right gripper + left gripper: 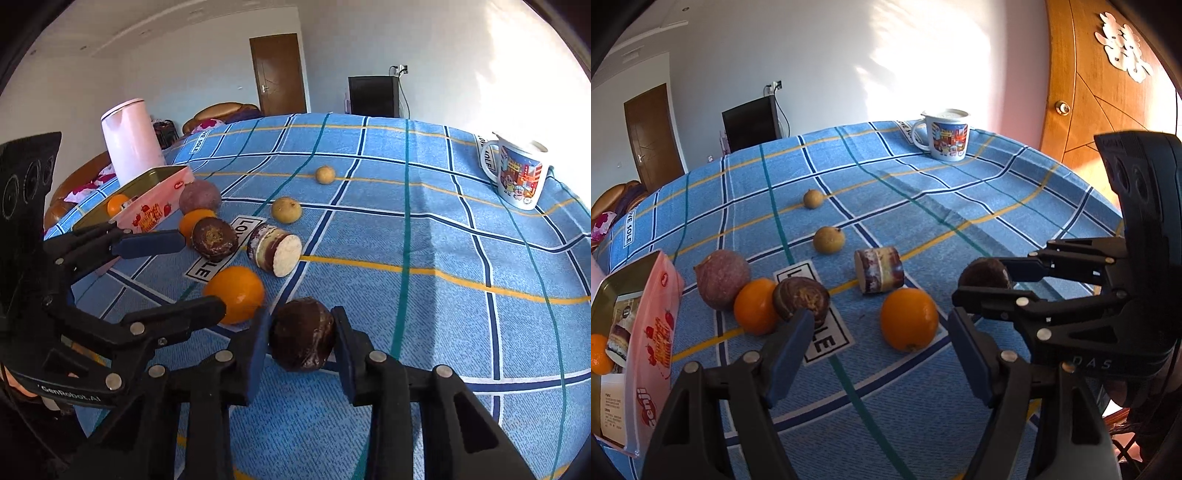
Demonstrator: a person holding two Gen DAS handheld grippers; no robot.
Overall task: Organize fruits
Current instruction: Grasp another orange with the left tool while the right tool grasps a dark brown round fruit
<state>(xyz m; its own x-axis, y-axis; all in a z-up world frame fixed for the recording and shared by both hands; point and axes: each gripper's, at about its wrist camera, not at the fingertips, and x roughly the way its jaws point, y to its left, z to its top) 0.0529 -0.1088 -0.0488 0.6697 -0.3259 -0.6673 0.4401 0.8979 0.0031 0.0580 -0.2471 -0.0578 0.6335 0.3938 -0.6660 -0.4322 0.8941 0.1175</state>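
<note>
My right gripper (300, 341) is shut on a dark brown round fruit (303, 334), which also shows in the left wrist view (984, 273). My left gripper (879, 341) is open and empty, its jaws wide apart above the cloth near an orange (908, 319). A second orange (755, 306), a brown mottled fruit (801, 297) and a purple fruit (722, 278) cluster at the left. Two small yellow fruits (828, 240) (813, 198) lie farther back. A pink tin (635, 314) at the left edge holds an orange (599, 353).
A cake roll piece (879, 269) lies on its side mid-table. A cartoon mug (945, 134) stands at the far edge of the blue plaid tablecloth (960, 206). A pink kettle (131, 136) stands behind the tin. A wooden door (1097, 92) is at the right.
</note>
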